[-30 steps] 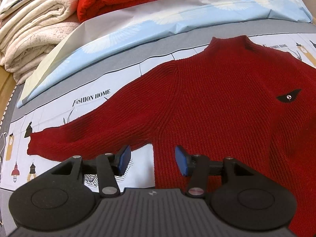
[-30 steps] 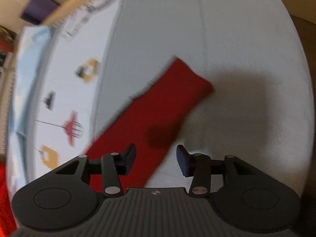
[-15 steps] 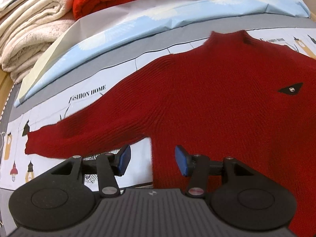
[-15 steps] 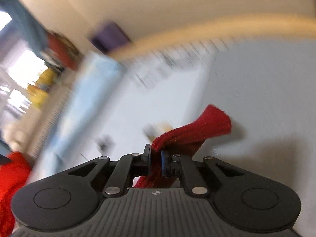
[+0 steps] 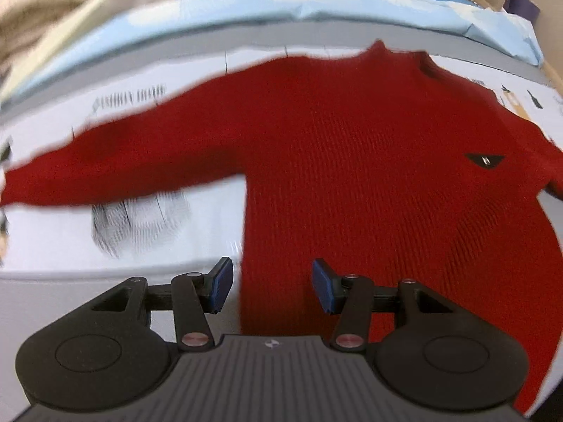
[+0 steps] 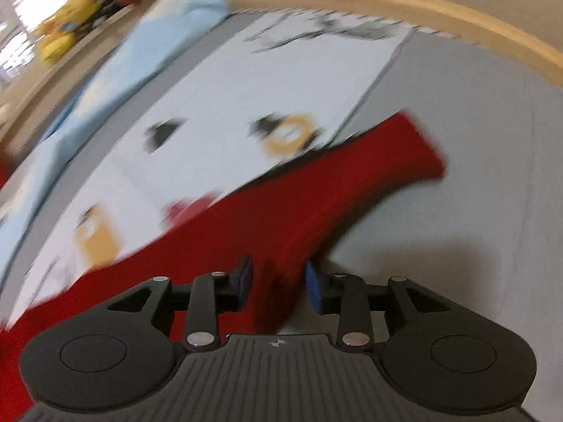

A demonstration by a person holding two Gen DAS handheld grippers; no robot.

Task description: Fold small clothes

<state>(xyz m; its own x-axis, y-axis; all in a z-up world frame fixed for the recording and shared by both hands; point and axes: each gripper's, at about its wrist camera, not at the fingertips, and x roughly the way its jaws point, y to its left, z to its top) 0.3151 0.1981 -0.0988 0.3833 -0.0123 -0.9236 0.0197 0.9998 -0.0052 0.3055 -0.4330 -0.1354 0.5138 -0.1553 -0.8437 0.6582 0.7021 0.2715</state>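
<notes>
A dark red knit sweater (image 5: pixel 352 161) lies flat on a printed bed cover, front up, with a small black patch on its chest. Its left sleeve (image 5: pixel 105 172) stretches out to the left. My left gripper (image 5: pixel 271 285) is open and empty, low over the sweater's lower left side edge. In the right wrist view the sweater's right sleeve (image 6: pixel 352 190) runs from the cuff at the right down between my right gripper's (image 6: pixel 278 286) fingers. The jaws stand open around a raised fold of the sleeve. The view is blurred.
Folded cream blankets (image 5: pixel 31 7) and a light blue sheet (image 5: pixel 246 0) lie beyond the sweater at the back. The bed's wooden edge (image 6: pixel 422 3) curves behind the right sleeve. A yellow toy (image 6: pixel 59 35) sits far left on a shelf.
My right gripper shut on the right sleeve and lifted it, and now its jaws have opened again around the sleeve. My left gripper has moved down and right along the sweater's side edge.
</notes>
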